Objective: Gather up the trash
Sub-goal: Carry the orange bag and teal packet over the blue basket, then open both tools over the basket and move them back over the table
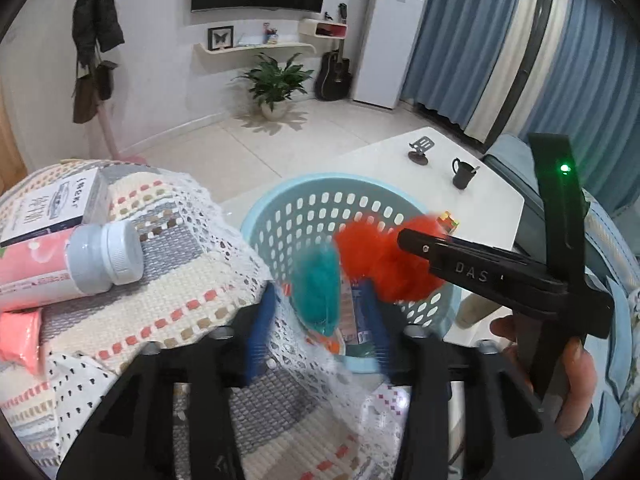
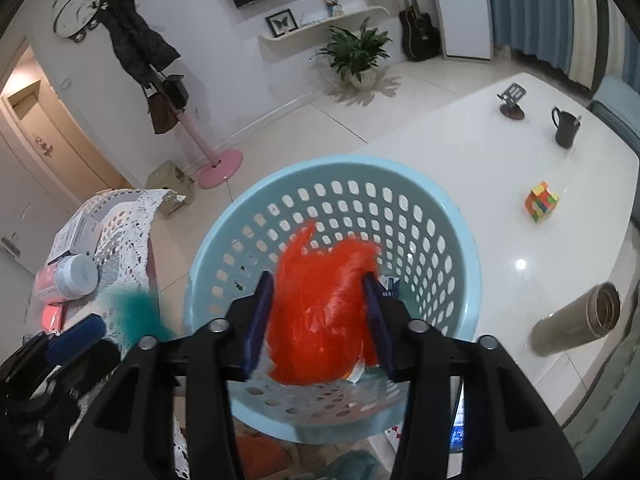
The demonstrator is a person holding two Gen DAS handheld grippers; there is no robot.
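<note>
Trash: orange bag (image 2: 320, 312) is clamped by R gripper (image 2: 320, 320) at frame centre, over basket (image 2: 460, 240). Teal tuft (image 1: 316, 292) is grasped by L gripper (image 1: 318, 320).

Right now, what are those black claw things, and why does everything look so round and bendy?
Those claws are grabbers a person holds, one in each hand. Each has a small round-eyed camera looking along its fingers, which bends the picture. One picture comes from the left gripper, pinching a teal fluffy scrap. The other comes from the right gripper, holding an orange fluffy scrap over a light blue basket. On the white table sit a black mug, a colourful puzzle cube and a metal flask.
</note>
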